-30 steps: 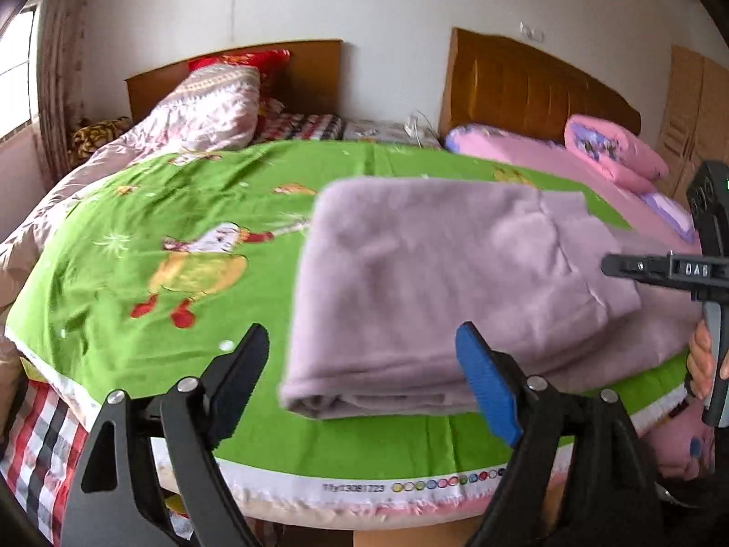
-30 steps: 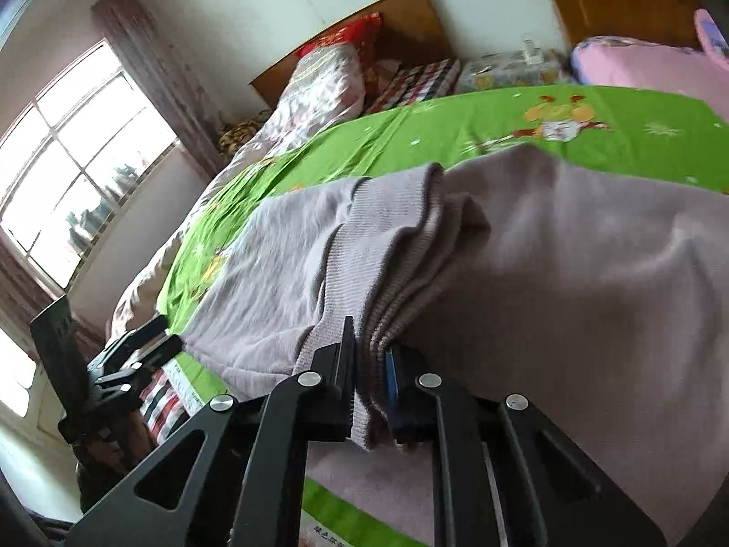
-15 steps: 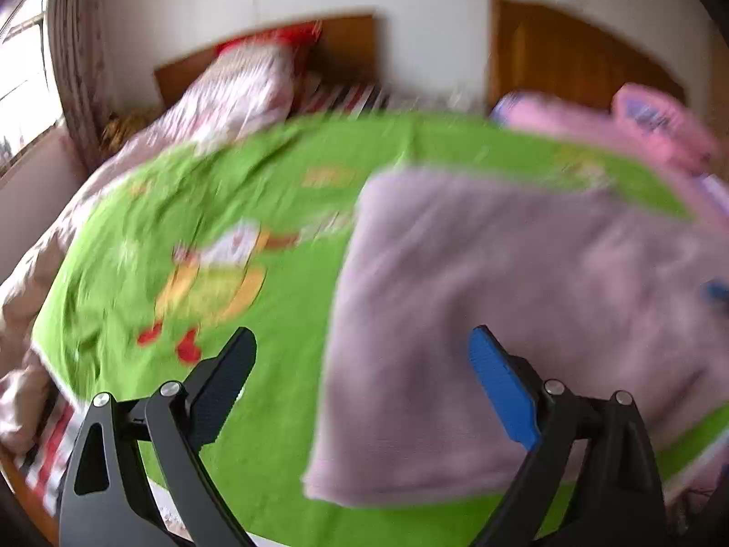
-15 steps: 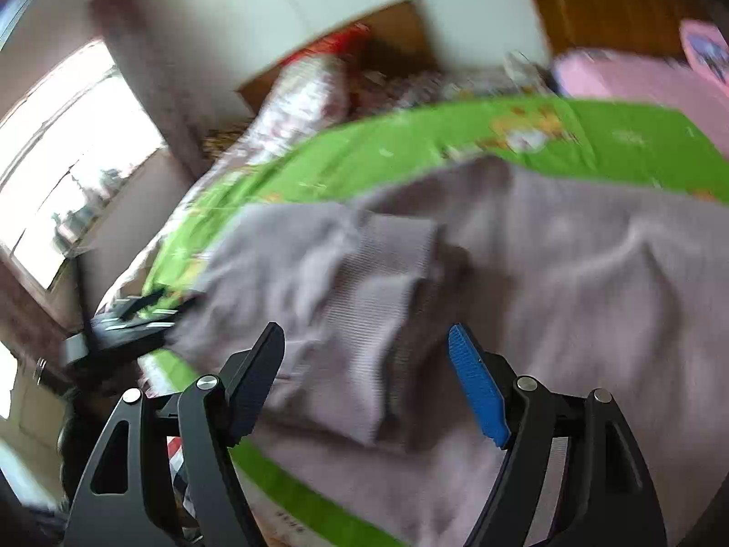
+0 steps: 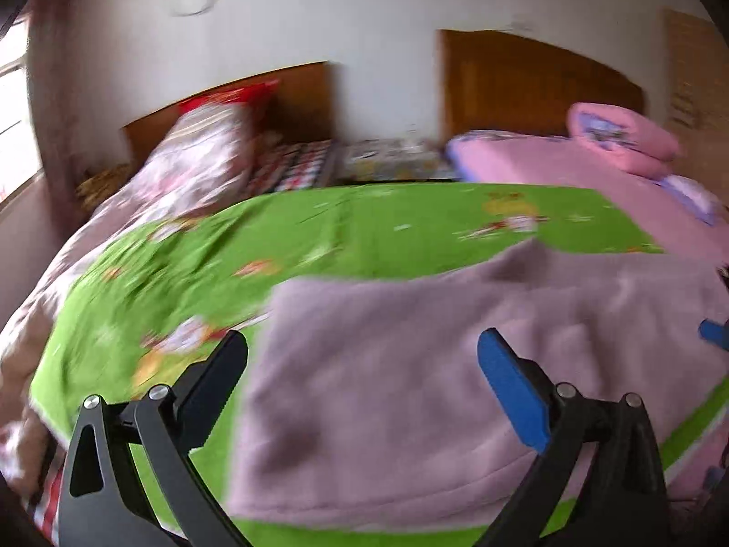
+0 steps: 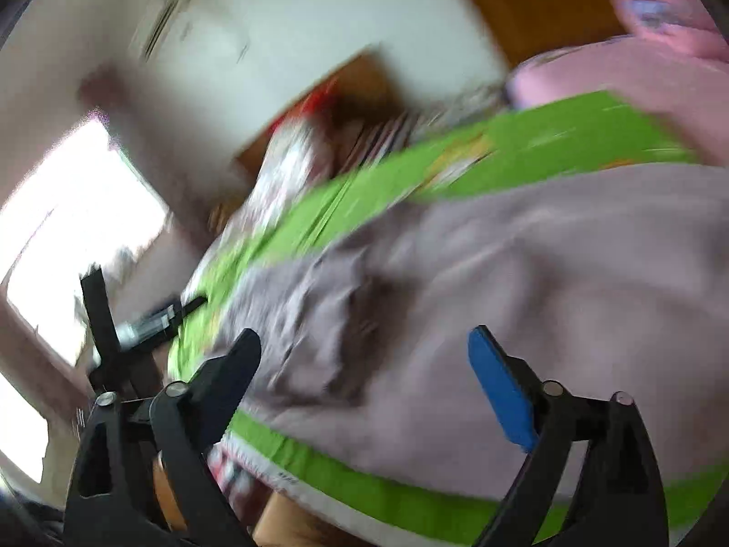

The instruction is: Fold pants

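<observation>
Lying folded on green bedsheet [image 5: 373, 228], pants [image 5: 433, 364]; left gripper [image 5: 364, 364] & right gripper [image 6: 364, 360] both wide, empty.

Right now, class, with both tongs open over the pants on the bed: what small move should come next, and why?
Probably bring the left tongs down onto the near left edge of the pants to pinch it. Both the left and right tongs hang open and empty, and the pants lie flat on the green sheet.

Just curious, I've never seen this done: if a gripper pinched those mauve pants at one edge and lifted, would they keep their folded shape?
Probably not. The pants look soft and creased, so they would likely droop and unfold. They seem thick and fuzzy, hardly slippery.
</observation>
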The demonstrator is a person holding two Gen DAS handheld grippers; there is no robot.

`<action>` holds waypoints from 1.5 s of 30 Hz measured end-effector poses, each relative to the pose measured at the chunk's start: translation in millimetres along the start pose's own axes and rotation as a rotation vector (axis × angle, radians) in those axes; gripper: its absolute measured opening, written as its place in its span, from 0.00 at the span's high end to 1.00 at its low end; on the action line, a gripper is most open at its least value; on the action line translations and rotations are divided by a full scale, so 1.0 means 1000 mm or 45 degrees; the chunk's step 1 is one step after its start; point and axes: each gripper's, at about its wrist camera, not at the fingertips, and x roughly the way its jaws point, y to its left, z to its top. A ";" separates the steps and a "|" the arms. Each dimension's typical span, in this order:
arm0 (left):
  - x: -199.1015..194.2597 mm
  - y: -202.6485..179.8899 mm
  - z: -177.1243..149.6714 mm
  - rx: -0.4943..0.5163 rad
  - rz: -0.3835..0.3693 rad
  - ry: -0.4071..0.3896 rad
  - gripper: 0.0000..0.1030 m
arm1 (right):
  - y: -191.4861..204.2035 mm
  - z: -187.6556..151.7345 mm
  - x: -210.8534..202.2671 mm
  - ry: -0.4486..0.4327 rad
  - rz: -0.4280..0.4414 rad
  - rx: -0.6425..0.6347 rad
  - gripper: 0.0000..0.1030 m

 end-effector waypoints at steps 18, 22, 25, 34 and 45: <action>0.091 -0.044 0.010 0.014 0.002 0.203 0.02 | -0.180 -0.012 -0.094 -0.075 -0.309 0.662 0.11; 0.060 -0.044 -0.015 0.008 0.010 0.108 0.02 | -0.184 -0.005 -0.084 -0.105 -0.287 0.713 0.08; 0.072 -0.042 -0.040 0.026 0.034 0.190 0.02 | -0.179 -0.007 -0.077 -0.039 -0.267 0.658 0.07; 0.080 -0.035 -0.041 -0.033 -0.001 0.228 0.02 | -0.175 -0.010 -0.077 -0.126 -0.305 0.678 0.16; 0.076 -0.035 -0.045 -0.026 0.004 0.220 0.02 | -0.167 -0.001 -0.050 -0.098 -0.324 0.604 0.22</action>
